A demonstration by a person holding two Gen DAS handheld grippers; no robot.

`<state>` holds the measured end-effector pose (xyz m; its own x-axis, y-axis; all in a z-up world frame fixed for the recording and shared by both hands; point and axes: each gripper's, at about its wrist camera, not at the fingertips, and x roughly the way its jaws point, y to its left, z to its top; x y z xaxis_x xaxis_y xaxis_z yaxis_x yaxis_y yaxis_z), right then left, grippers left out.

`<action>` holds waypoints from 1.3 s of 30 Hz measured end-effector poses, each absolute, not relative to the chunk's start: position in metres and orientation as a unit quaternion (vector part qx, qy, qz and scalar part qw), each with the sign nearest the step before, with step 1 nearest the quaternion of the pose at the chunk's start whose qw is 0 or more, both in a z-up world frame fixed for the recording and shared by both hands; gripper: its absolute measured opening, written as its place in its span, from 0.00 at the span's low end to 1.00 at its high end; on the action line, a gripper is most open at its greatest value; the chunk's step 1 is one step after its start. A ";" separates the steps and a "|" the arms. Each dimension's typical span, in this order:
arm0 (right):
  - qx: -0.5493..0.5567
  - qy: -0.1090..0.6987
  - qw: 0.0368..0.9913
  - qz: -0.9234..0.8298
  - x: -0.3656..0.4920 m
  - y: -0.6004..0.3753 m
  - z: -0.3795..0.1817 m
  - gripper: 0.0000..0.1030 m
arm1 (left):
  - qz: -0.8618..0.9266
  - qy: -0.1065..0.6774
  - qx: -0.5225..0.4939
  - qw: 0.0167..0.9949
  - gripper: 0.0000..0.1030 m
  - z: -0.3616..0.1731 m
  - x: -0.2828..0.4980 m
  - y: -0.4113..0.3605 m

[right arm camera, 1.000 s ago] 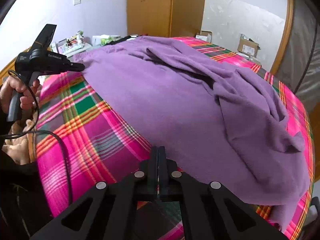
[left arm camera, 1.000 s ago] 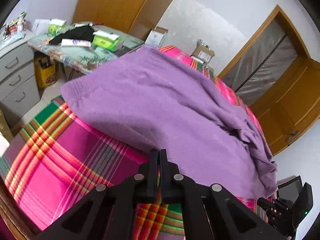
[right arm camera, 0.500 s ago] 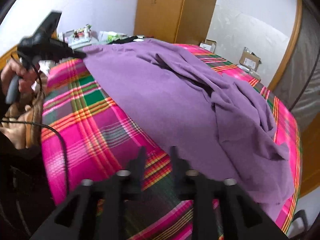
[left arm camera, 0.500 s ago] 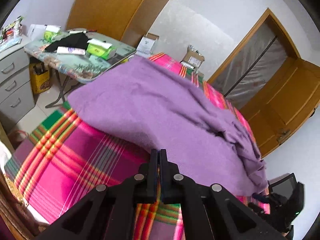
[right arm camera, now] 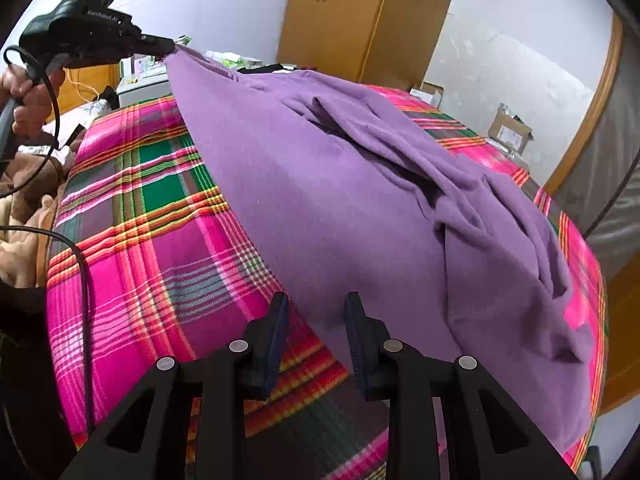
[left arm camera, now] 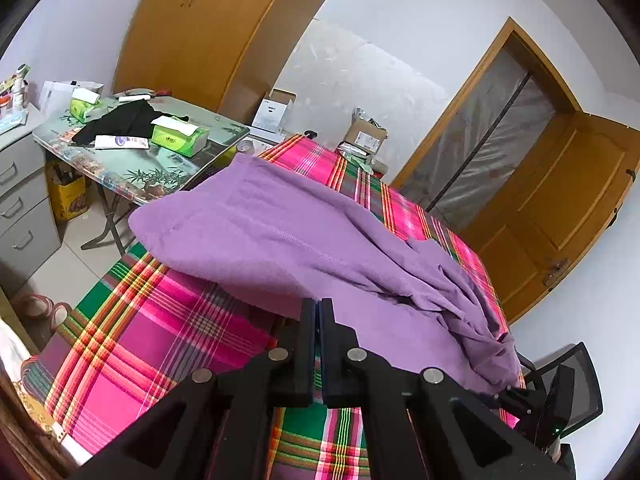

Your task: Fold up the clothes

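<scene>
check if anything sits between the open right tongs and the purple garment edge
Nothing visible does. The right tongs are open with the purple garment edge directly ahead over the plaid blanket. The left tongs pinch its far corner.

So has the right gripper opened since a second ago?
Yes. The right gripper was shut a second ago; its fingers now stand apart over the plaid blanket, at the purple garment's near edge.

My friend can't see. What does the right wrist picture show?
The open right gripper reaches toward a big purple fleece garment spread on a pink-and-green plaid bedcover. The left gripper pinches and lifts its far corner.
</scene>
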<state>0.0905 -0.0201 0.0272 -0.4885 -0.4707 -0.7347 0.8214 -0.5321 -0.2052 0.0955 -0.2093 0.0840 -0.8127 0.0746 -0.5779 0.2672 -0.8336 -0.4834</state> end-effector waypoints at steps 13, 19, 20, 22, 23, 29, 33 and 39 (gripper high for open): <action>0.297 0.279 0.432 -0.804 0.120 -0.016 0.051 0.02 | -0.893 0.294 0.331 0.081 0.02 0.057 0.125 -0.219; 0.324 0.275 0.449 -0.786 0.137 -0.013 0.041 0.02 | -0.877 0.305 0.360 0.088 0.02 0.033 0.140 -0.218; 0.330 0.275 0.451 -0.783 0.140 -0.013 0.038 0.02 | -0.876 0.306 0.363 0.087 0.02 0.030 0.141 -0.219; 0.335 0.274 0.454 -0.779 0.143 -0.014 0.035 0.02 | -0.873 0.308 0.367 0.087 0.02 0.025 0.142 -0.219; 0.338 0.271 0.458 -0.776 0.145 -0.014 0.034 0.02 | -0.872 0.309 0.370 0.087 0.02 0.023 0.142 -0.219; 0.358 0.262 0.460 -0.769 0.138 -0.015 0.024 0.04 | -0.865 0.319 0.379 0.077 0.02 0.013 0.146 -0.221; 0.354 0.251 0.462 -0.774 0.140 -0.015 0.028 0.17 | -0.872 0.330 0.353 0.076 0.07 0.022 0.157 -0.232; 0.347 0.230 0.453 -0.788 0.133 -0.013 0.032 0.24 | -0.866 0.356 0.316 0.153 0.29 0.020 0.151 -0.277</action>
